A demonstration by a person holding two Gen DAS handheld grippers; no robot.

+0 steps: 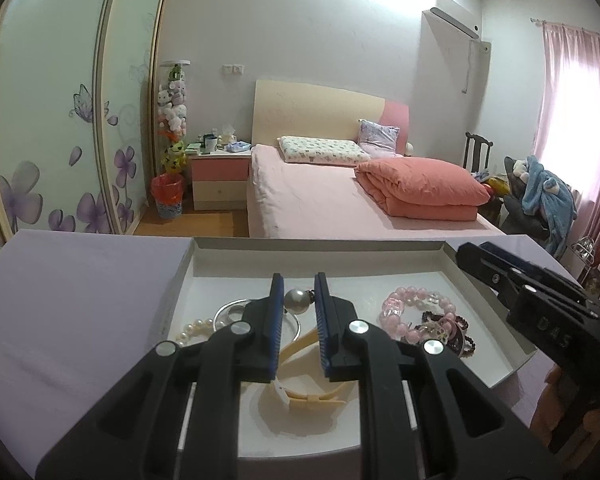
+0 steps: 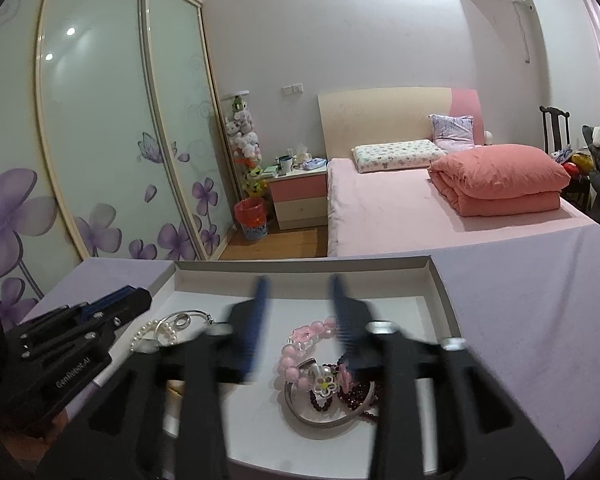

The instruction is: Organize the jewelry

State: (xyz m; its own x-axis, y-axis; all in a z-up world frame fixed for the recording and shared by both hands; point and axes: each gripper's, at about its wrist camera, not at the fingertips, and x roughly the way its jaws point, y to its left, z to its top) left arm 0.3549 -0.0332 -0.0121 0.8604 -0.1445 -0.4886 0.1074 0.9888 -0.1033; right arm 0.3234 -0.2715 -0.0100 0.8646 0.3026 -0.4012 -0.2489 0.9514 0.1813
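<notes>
A shallow white tray (image 1: 320,256) on a lilac table holds jewelry. In the left wrist view my left gripper (image 1: 299,290) is open over the tray, with a large grey pearl (image 1: 297,301) between its tips, not touching the pads. Below lie a silver bangle (image 1: 230,310), a white pearl bracelet (image 1: 196,329) and a cream strap (image 1: 300,394). A pink bead bracelet (image 1: 410,312) and dark beads (image 1: 456,332) lie to the right. In the right wrist view my right gripper (image 2: 298,292) is open and blurred above the pink bracelet (image 2: 296,350), a silver bangle (image 2: 320,420) and dark red beads (image 2: 356,394).
The tray's far wall (image 2: 304,266) stands near the table's far edge. Lilac table surface (image 1: 80,292) lies left of the tray and on its right (image 2: 520,320). A pink bed (image 1: 332,196), a nightstand (image 1: 220,176) and wardrobe doors (image 2: 100,140) are beyond.
</notes>
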